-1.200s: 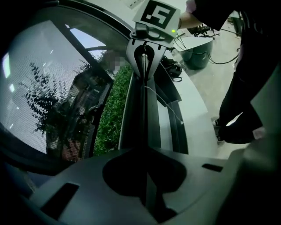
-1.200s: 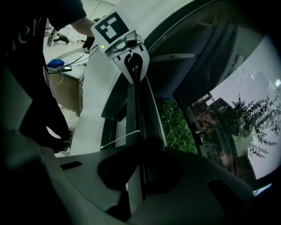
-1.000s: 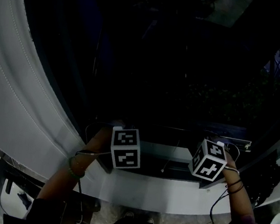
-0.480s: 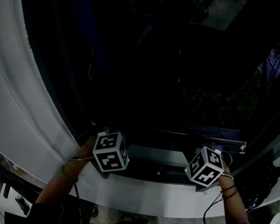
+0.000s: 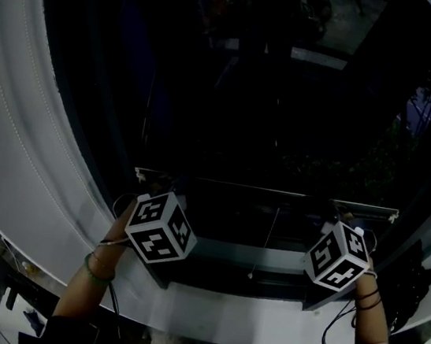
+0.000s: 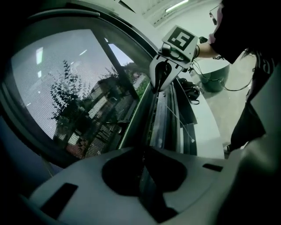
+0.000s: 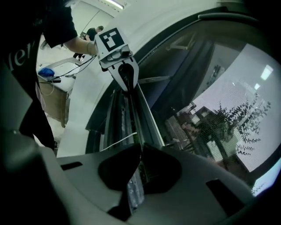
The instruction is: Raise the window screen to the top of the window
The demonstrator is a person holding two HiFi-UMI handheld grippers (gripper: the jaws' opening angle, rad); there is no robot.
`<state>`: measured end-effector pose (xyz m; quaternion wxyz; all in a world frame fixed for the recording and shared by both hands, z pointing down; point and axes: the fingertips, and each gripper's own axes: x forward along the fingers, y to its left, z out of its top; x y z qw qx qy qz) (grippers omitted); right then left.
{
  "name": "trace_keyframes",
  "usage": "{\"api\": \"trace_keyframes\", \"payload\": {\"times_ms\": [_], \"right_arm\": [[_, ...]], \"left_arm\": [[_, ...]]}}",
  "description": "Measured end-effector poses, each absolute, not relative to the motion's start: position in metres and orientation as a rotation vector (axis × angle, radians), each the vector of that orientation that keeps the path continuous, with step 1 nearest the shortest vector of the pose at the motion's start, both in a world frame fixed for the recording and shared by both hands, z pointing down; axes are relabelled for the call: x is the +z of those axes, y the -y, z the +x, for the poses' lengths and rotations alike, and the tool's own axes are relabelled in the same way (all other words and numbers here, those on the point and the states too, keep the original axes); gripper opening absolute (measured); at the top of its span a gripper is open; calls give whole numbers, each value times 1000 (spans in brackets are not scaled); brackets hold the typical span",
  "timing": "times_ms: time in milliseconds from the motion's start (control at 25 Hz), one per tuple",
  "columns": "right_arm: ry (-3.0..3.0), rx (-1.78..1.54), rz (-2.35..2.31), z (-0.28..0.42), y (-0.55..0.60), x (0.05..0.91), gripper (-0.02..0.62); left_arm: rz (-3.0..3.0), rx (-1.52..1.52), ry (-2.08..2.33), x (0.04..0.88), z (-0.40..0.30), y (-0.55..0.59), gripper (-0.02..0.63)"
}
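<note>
Window screen [image 5: 282,97]: we see its dark mesh filling the opening above a thin bottom rail [image 5: 269,189]; the rail runs level across the lower part of the window, just above the sill [image 5: 244,306], with a narrow gap between the two.
Left gripper [image 6: 142,163]: we read its jaws as closed on the left end of the bottom rail, the rail's edge passing straight between them.
Right gripper [image 7: 137,169]: its jaws are likewise clamped on the right end of the same rail, a pale strip of rail showing between them.
Pull cord [image 5: 269,234]: it hangs from about the middle of the rail, between the two grippers, and its tip lies over the sill.
Window frame [image 5: 13,139]: a broad white band rises at the left of the opening.
Outside: through the mesh we make out a tree [image 6: 66,94] and buildings [image 6: 101,114].
</note>
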<state>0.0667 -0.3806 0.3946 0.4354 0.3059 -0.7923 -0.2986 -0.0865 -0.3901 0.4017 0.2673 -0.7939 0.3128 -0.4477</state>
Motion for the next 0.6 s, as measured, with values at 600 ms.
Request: {"api": "trace_keyframes", "payload": {"times_ms": [600], "right_arm": [[2004,-946,903,68,379,272,28]], "left_arm": [[-2030,-1001,-922,280,-88,390,38]]}}
